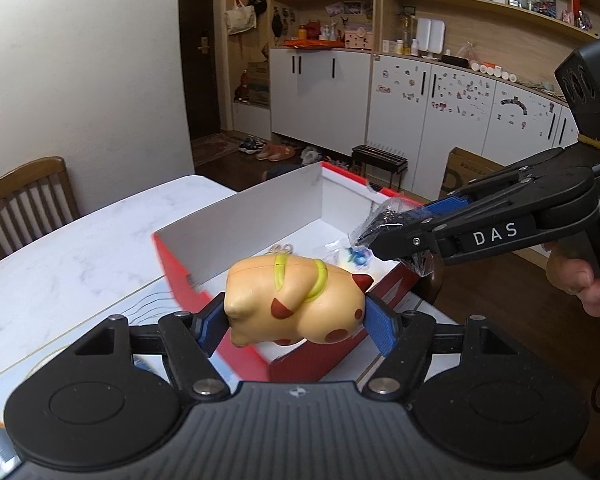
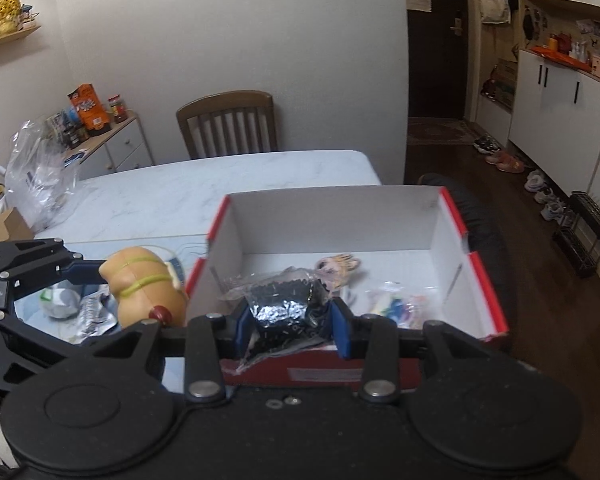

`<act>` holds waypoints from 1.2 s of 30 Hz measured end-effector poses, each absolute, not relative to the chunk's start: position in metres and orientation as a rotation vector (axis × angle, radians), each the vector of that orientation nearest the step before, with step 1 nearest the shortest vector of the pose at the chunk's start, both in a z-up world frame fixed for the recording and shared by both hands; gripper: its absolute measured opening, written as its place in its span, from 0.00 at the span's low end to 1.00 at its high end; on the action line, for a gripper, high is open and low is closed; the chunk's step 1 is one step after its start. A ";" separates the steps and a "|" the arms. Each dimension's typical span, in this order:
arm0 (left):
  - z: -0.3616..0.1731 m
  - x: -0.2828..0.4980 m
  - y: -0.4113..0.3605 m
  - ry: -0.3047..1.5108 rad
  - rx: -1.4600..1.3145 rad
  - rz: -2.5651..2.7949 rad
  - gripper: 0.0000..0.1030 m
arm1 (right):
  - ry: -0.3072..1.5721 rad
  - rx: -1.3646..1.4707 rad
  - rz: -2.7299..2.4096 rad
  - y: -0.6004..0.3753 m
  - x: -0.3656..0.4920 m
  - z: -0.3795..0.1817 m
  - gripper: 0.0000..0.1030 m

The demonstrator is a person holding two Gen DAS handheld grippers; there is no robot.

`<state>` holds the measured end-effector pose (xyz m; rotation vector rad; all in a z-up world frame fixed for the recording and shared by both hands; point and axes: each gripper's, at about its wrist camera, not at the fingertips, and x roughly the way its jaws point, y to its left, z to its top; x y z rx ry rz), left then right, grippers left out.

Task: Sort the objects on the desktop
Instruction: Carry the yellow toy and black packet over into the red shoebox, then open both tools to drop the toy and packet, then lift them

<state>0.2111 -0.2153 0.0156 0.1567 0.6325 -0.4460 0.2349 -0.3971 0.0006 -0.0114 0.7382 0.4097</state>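
My left gripper (image 1: pixel 296 322) is shut on a tan toy animal (image 1: pixel 296 304) with brown spots and a yellow-green harness, held above the near corner of a red box with a white inside (image 1: pixel 236 224). The toy also shows in the right wrist view (image 2: pixel 148 292). My right gripper (image 2: pixel 290 326) is shut on a clear bag of small black beads (image 2: pixel 284 308), held over the box's near wall (image 2: pixel 324 372). The right gripper also shows in the left wrist view (image 1: pixel 380 236). Inside the box lie a small cat-like figure (image 2: pixel 338 266) and a clear packet of coloured pieces (image 2: pixel 396 304).
The box sits on a white marble table (image 2: pixel 220 184). Crumpled foil and a grey-white ball (image 2: pixel 62 300) lie on the table left of the box. A plastic bag (image 2: pixel 40 176) stands at the far left. A wooden chair (image 2: pixel 228 124) is behind the table.
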 end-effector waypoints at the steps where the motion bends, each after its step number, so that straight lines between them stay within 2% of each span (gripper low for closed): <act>1: 0.016 0.214 -0.220 0.634 0.159 -0.450 0.68 | 0.736 -0.014 0.404 -0.400 0.237 0.000 0.38; 17: 0.009 0.293 -0.260 0.720 0.183 -0.499 0.68 | 0.756 -0.084 0.310 -0.429 0.305 -0.012 0.38; 36: -0.039 0.372 -0.279 0.917 0.223 -0.497 0.68 | 0.869 -0.159 0.288 -0.409 0.392 -0.063 0.38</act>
